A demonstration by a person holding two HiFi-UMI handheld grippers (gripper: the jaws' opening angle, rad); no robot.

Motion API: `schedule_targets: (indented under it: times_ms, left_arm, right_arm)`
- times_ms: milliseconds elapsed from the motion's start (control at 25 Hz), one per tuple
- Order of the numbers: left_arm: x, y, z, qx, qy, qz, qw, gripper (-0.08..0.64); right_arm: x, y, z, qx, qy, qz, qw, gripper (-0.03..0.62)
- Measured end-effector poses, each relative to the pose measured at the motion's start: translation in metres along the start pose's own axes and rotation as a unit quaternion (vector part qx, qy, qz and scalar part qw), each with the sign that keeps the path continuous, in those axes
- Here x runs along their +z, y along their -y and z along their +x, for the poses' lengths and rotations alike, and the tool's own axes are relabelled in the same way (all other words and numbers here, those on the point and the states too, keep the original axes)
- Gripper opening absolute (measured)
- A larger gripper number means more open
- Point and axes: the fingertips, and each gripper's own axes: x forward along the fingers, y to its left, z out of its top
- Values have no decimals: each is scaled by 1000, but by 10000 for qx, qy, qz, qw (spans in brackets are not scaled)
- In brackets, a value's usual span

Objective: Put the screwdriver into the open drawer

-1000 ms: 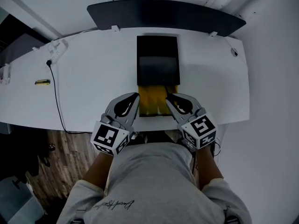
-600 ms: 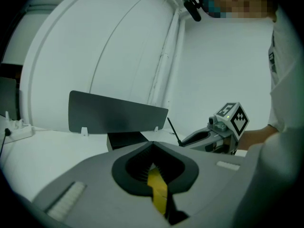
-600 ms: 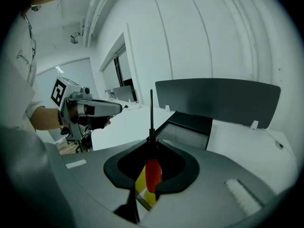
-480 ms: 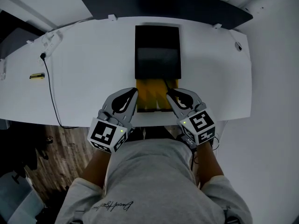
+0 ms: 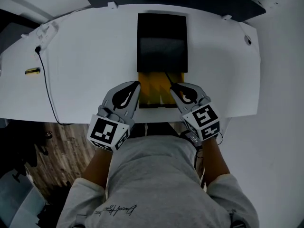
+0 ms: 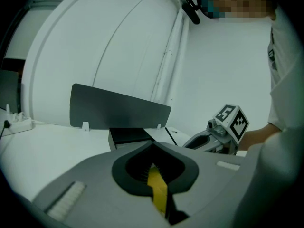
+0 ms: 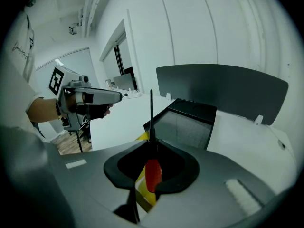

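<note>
- Nearest, the right hand-held gripper (image 5: pixel 174 87) has dipped lower and tipped further down than a second ago. Its jaws remain clamped on the red handle of the screwdriver (image 7: pixel 151 174), whose black shaft points ahead.
- The left hand-held gripper (image 5: pixel 137 84), jaws together and empty, has sunk slightly alongside.
- Between them lies the yellow open drawer (image 5: pixel 151 95) at the front edge of the counter (image 5: pixel 85 65). The shaft now reaches over its right side, so the drop looks close but is not yet made.
- Beyond, the black cabinet (image 5: pixel 162 42) stands as before.
</note>
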Motion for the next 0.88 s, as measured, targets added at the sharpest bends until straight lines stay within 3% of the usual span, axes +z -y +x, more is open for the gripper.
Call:
schedule_targets:
  times_ms: [880]
  left_arm:
    - [-21, -32, 8, 193, -54, -244, 9995, 0]
  right_arm:
    - [-25, 2, 46, 219, -722, -168, 9970, 79]
